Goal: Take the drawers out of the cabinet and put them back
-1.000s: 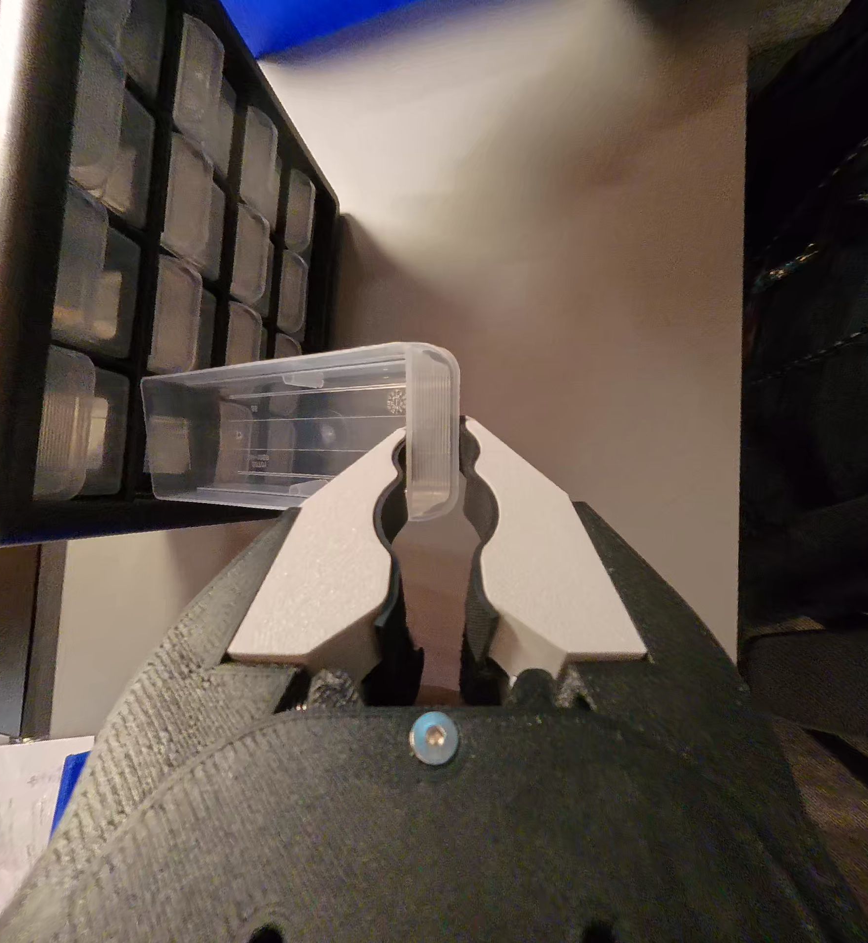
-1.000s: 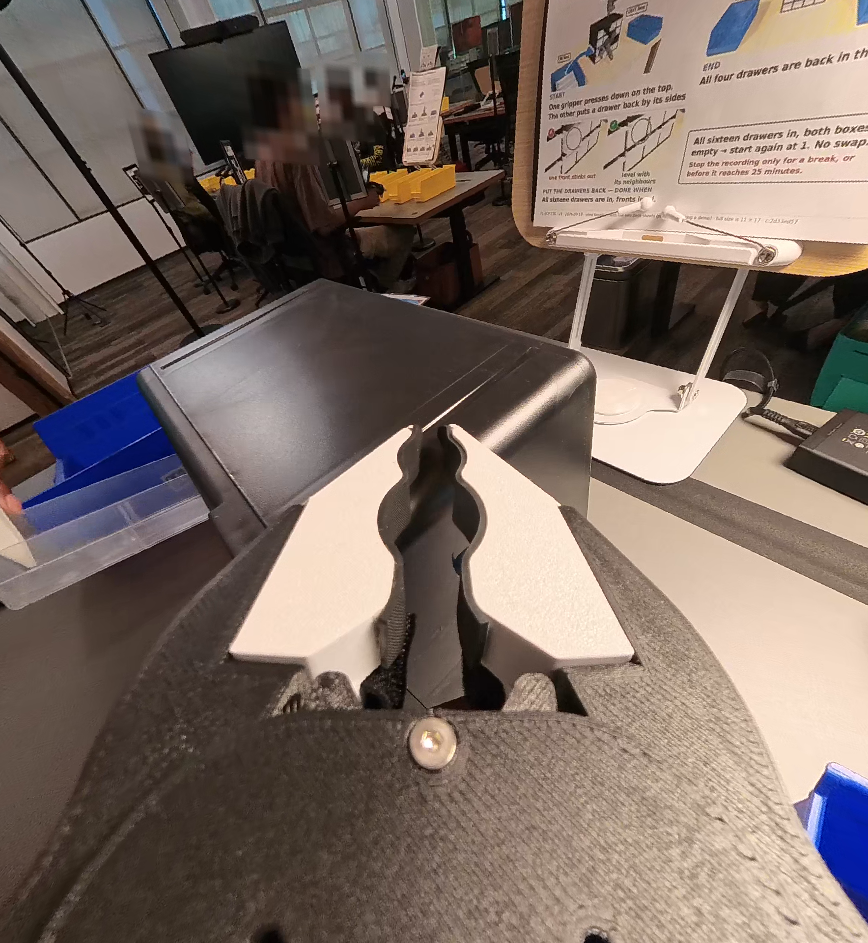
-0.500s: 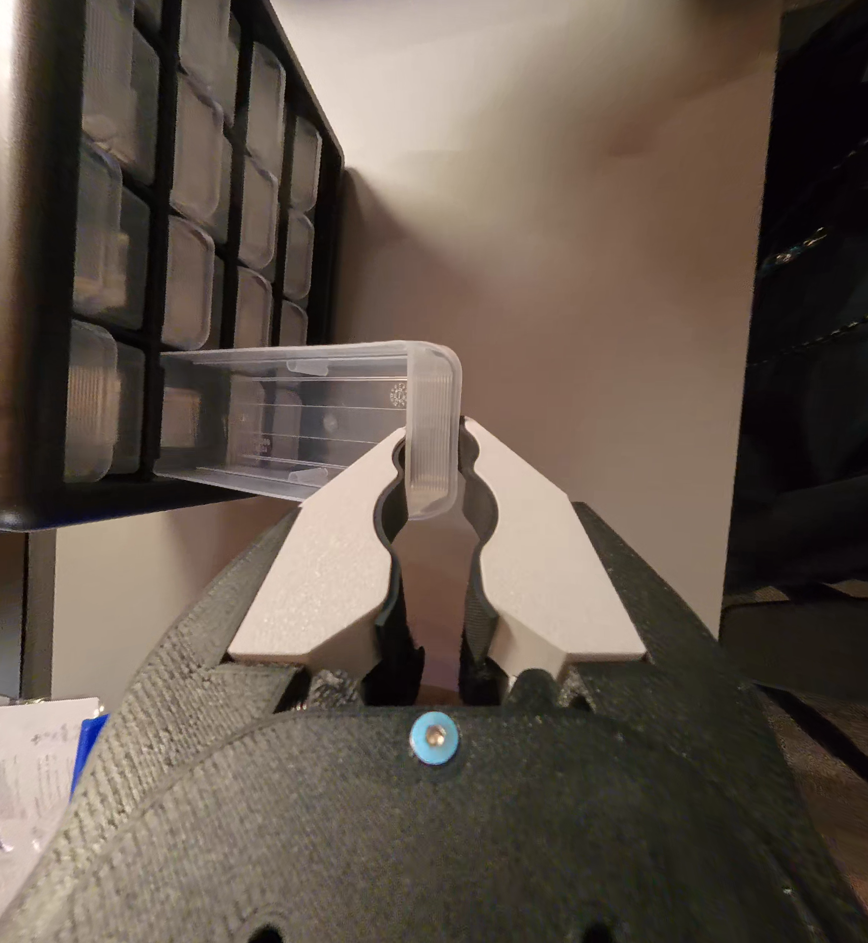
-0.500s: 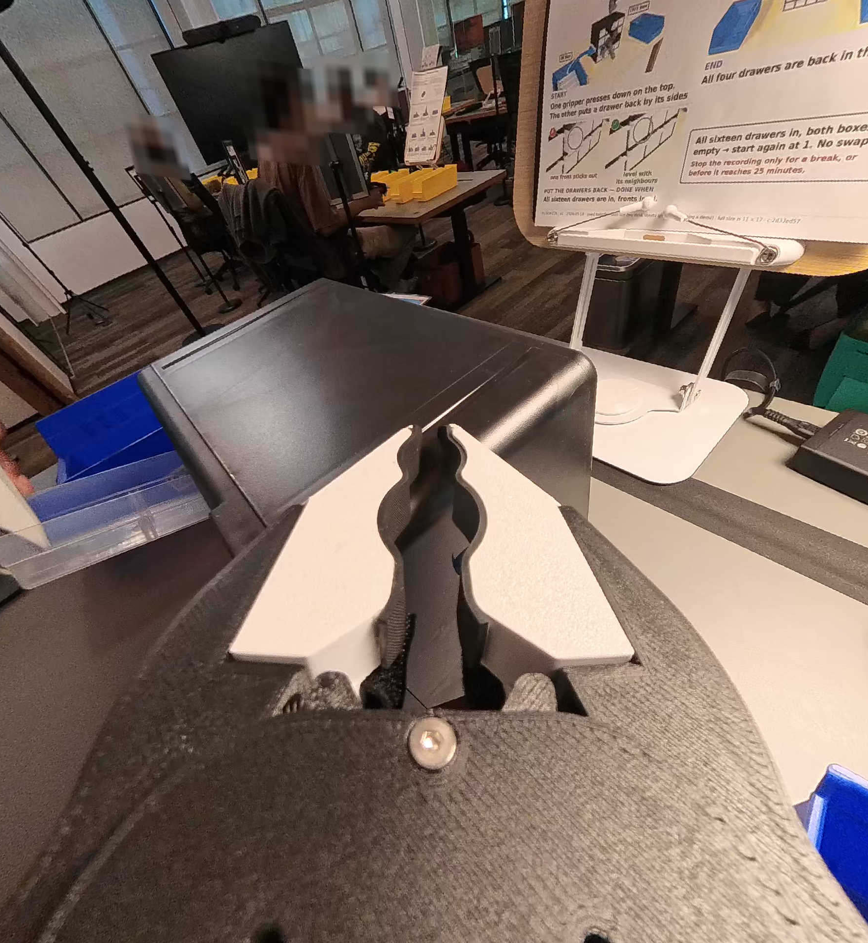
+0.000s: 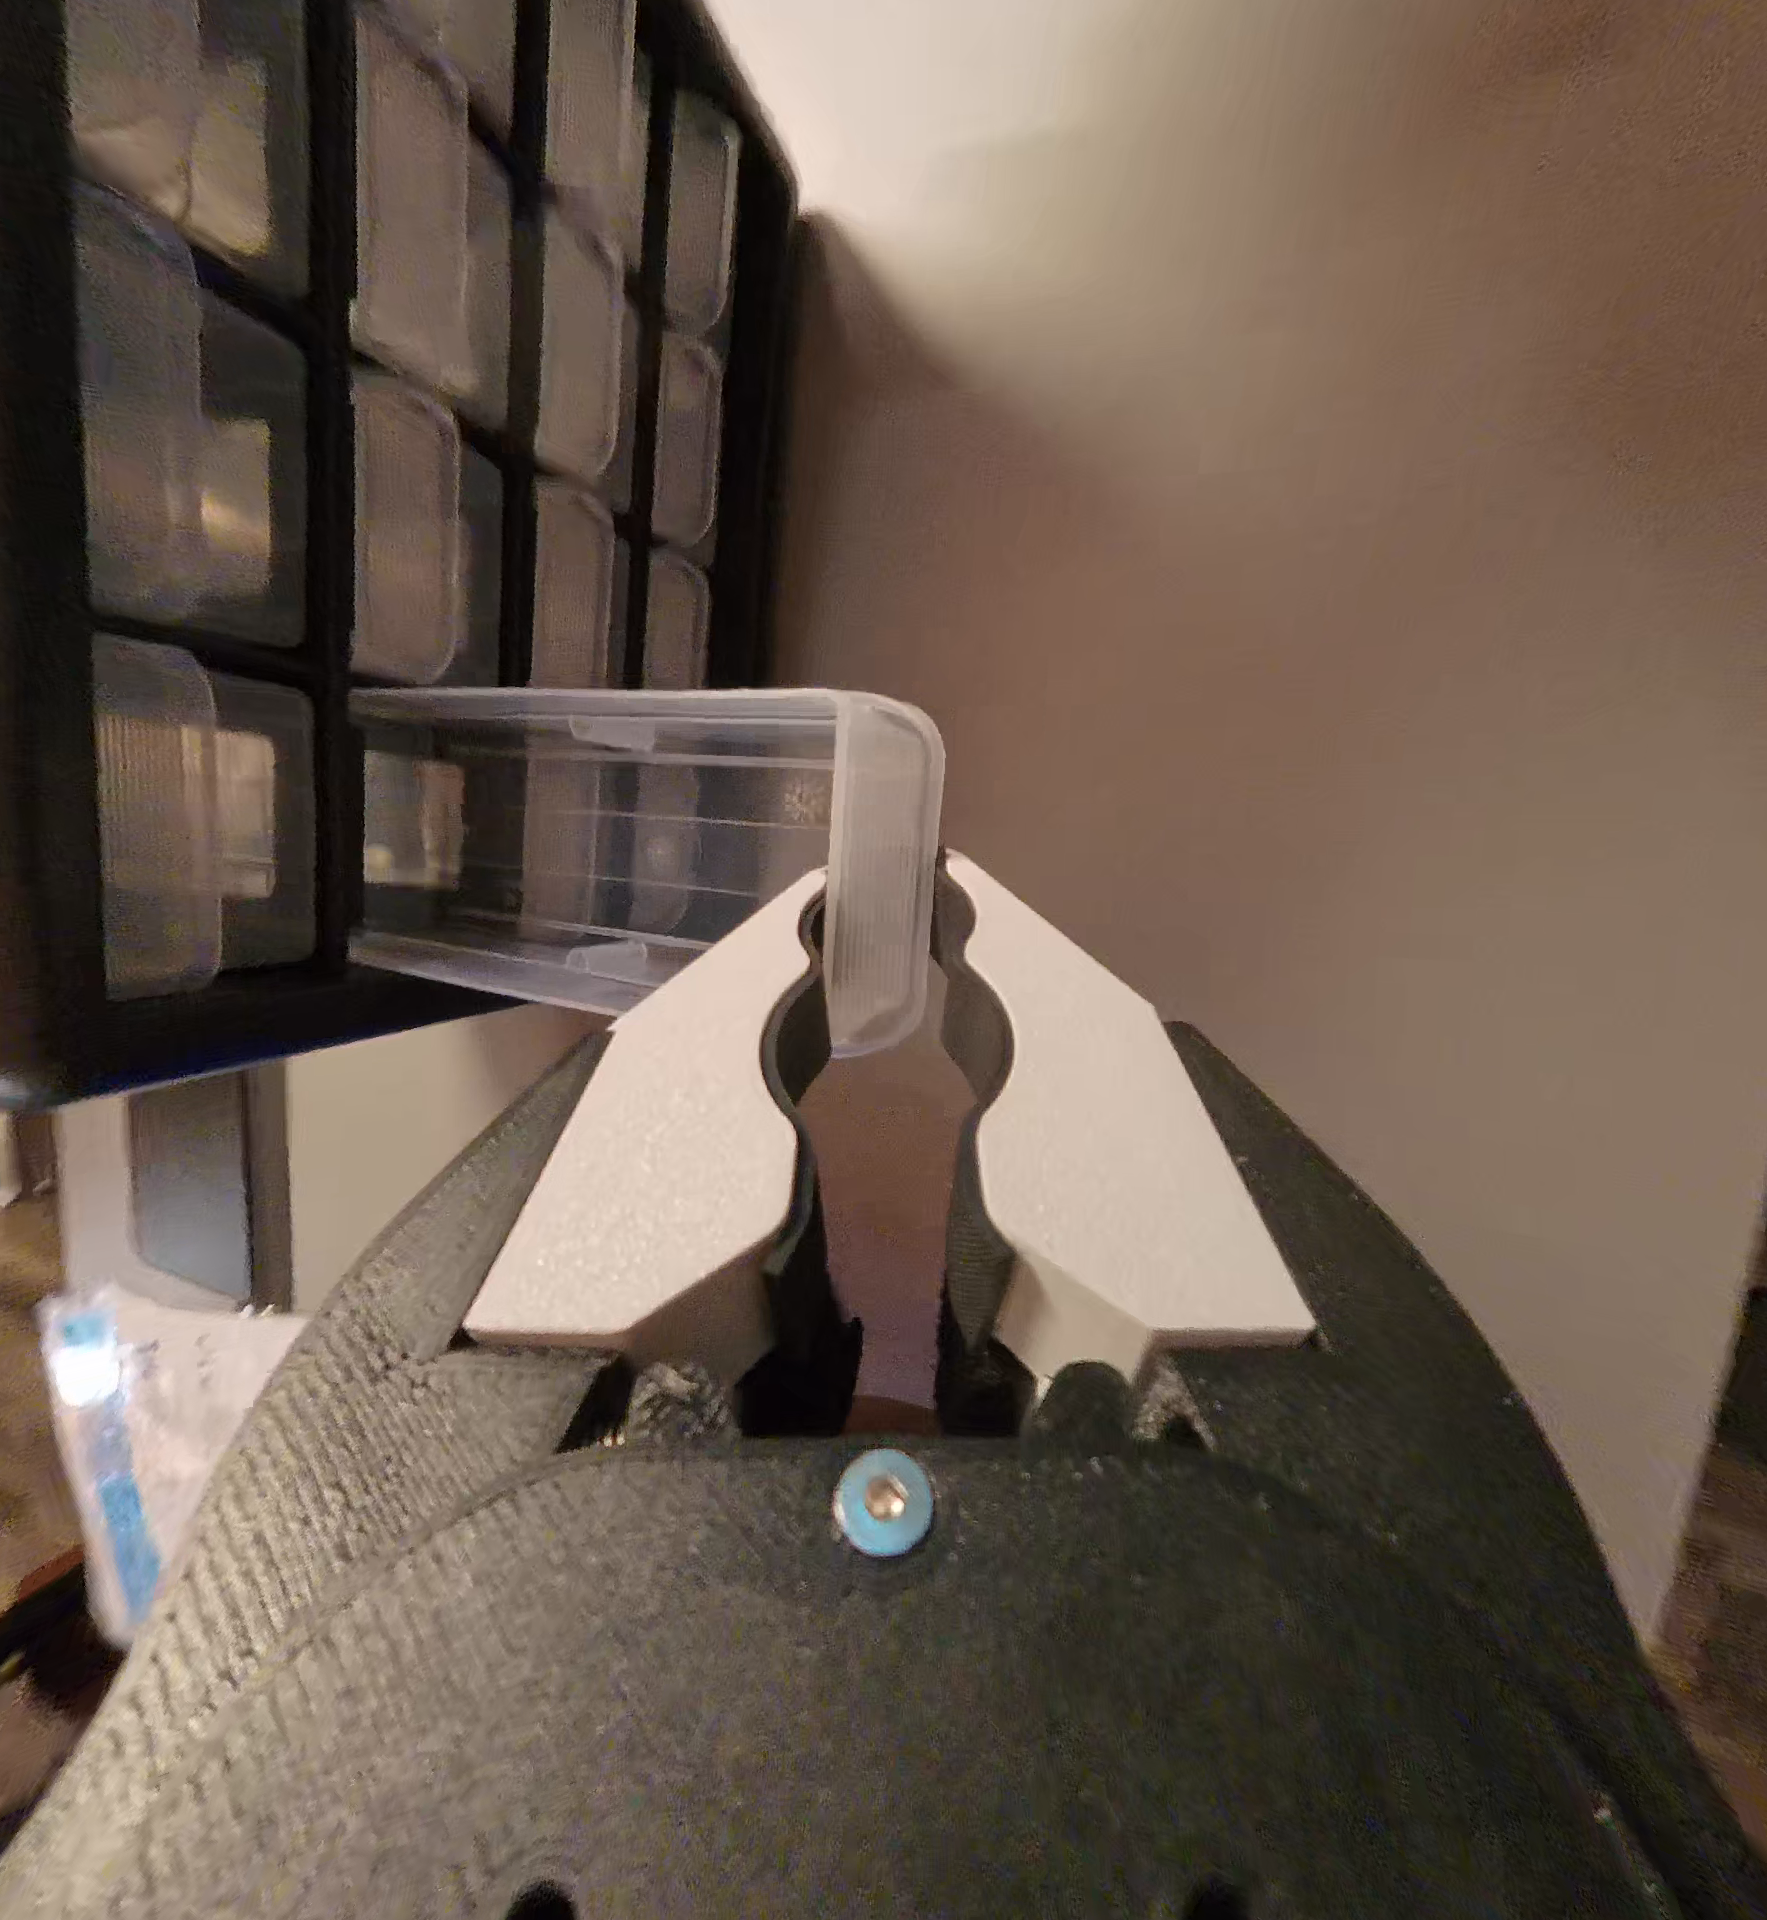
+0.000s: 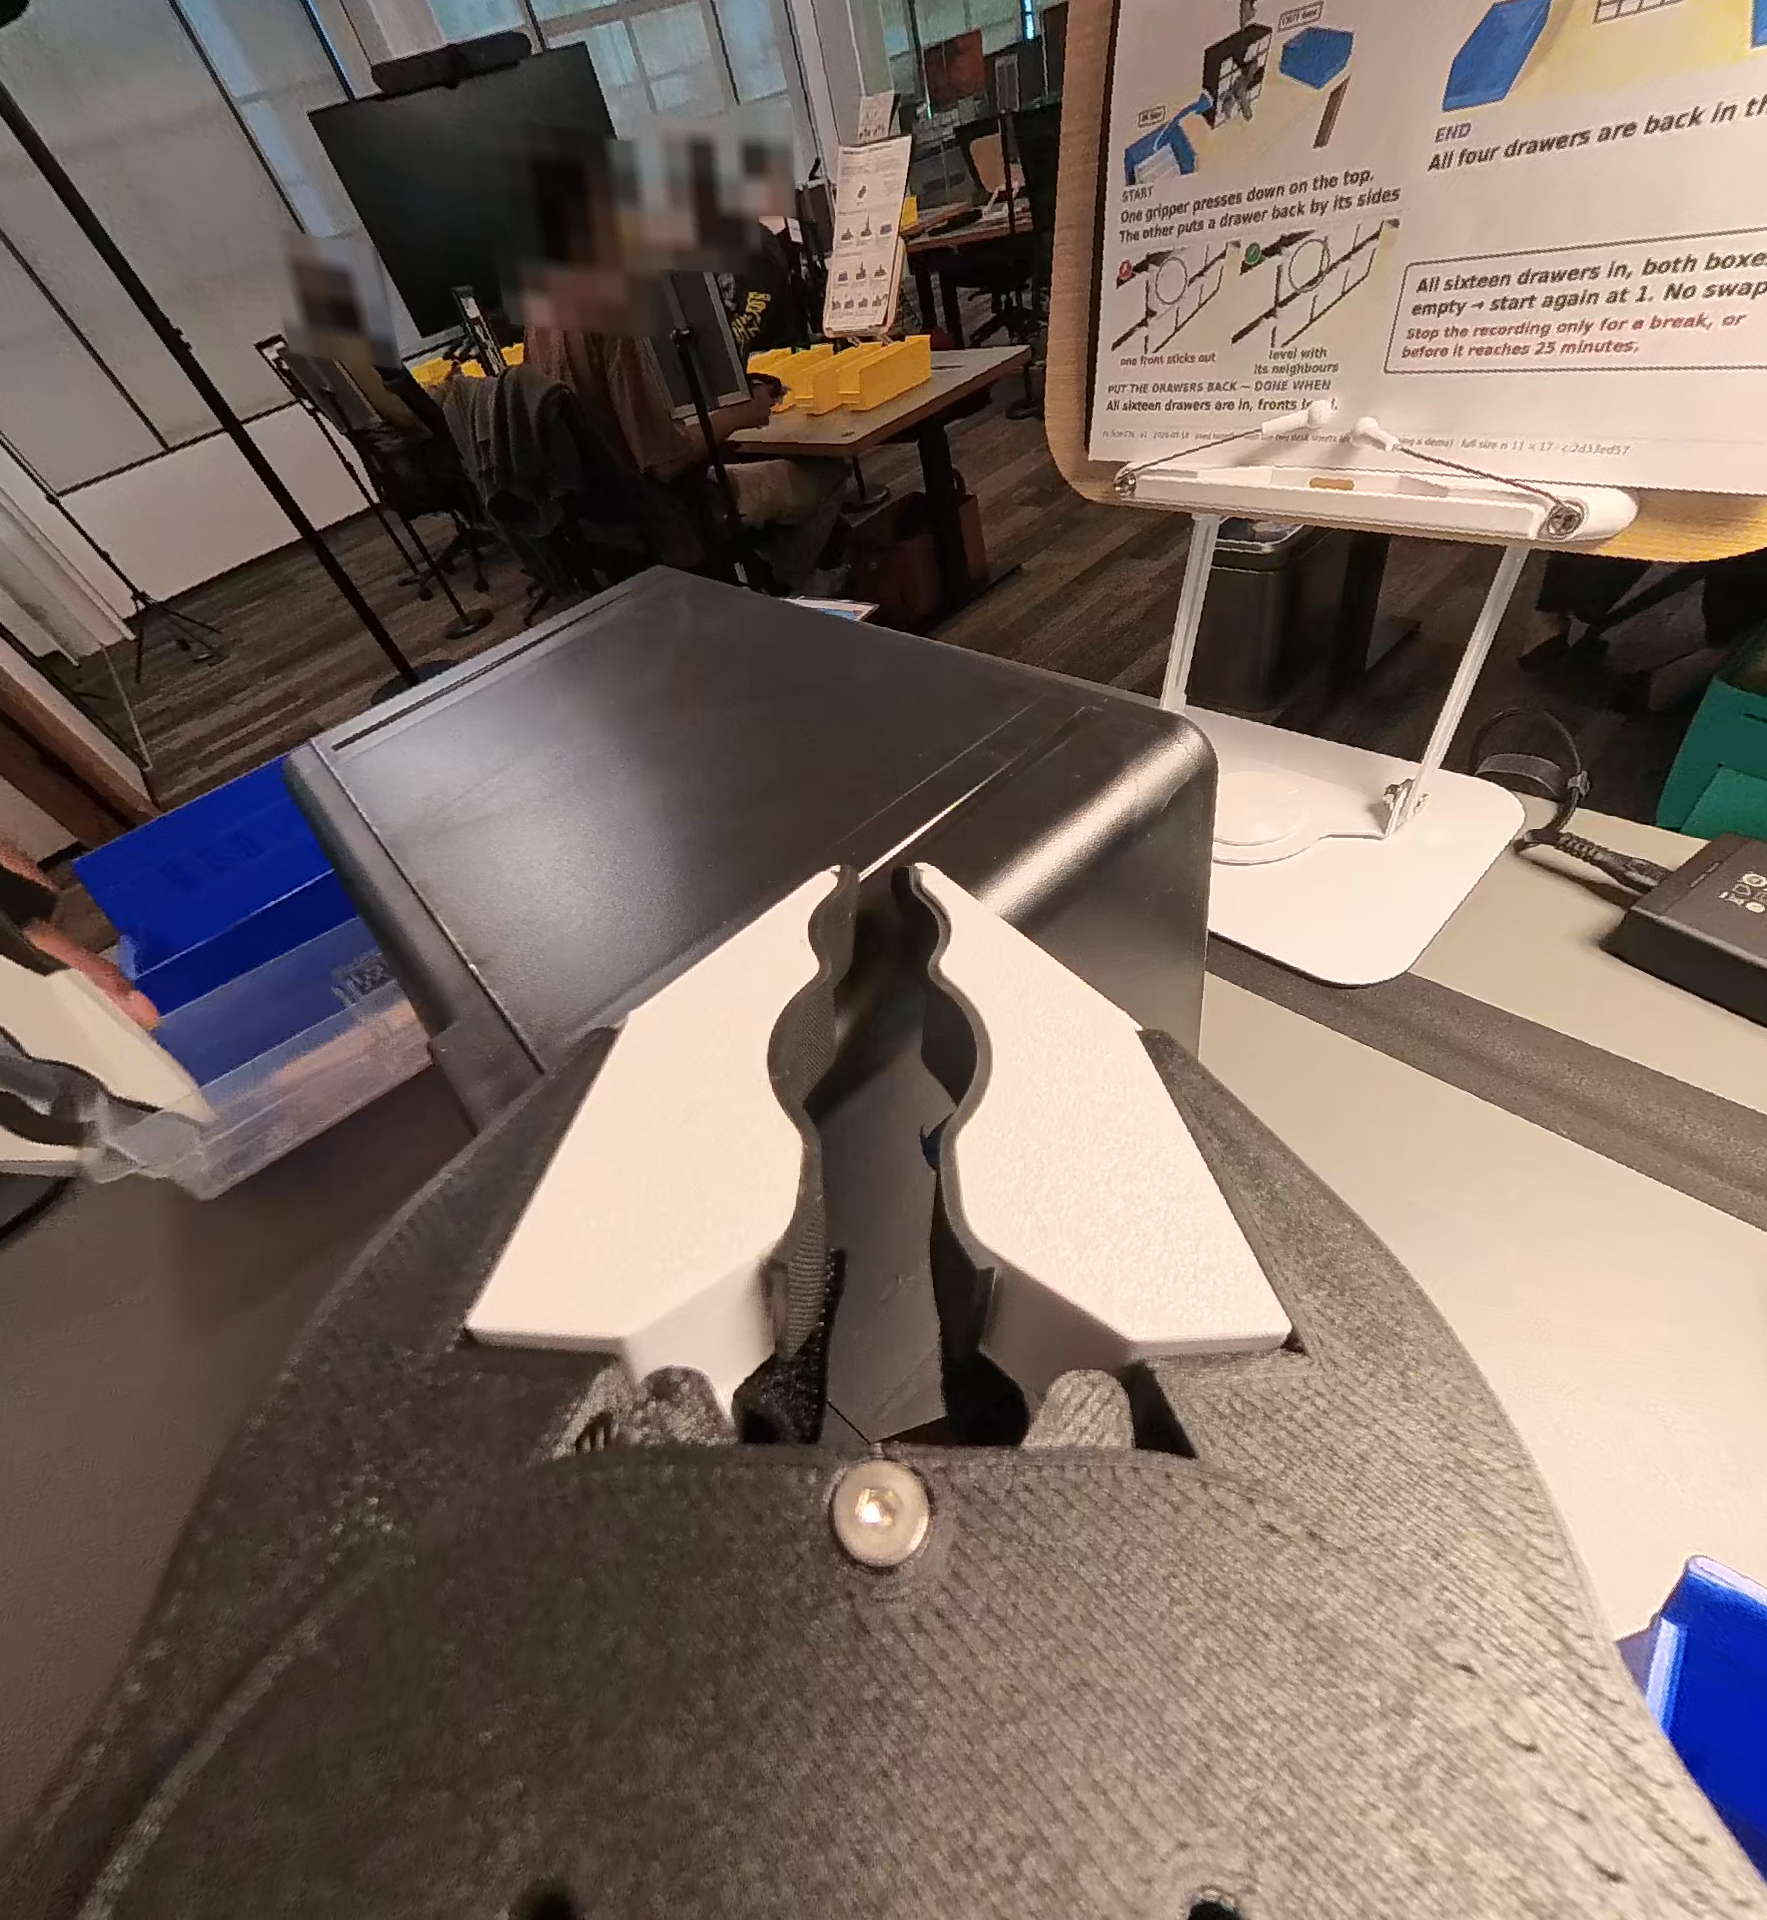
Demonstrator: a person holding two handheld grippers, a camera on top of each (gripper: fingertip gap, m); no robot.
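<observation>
In the left wrist view my left gripper point(image 5: 884, 904) is shut on the front handle of a clear plastic drawer point(image 5: 650, 842). The drawer's back end sits in an opening of the black cabinet point(image 5: 328, 436), at the lower edge of the grid in this view, and most of the drawer sticks out. The other openings hold clear drawers. In the right wrist view my right gripper point(image 6: 874, 883) is shut with nothing in it, its fingertips on the cabinet's flat black top point(image 6: 754, 769). The left gripper point(image 6: 58, 1060) and the drawer point(image 6: 276, 1081) show at the left edge.
A blue bin point(image 6: 214, 894) stands left of the cabinet and another point(image 6: 1752, 1745) at the near right. A white sign stand point(image 6: 1378, 842) and a flat black box point(image 6: 1731, 935) stand on the table to the right. Seated people are far behind.
My left gripper has carried the clear drawer towards the cabinet; its back end, free in front of the grid before, is now inside an opening. The right gripper has stayed on the cabinet top.
</observation>
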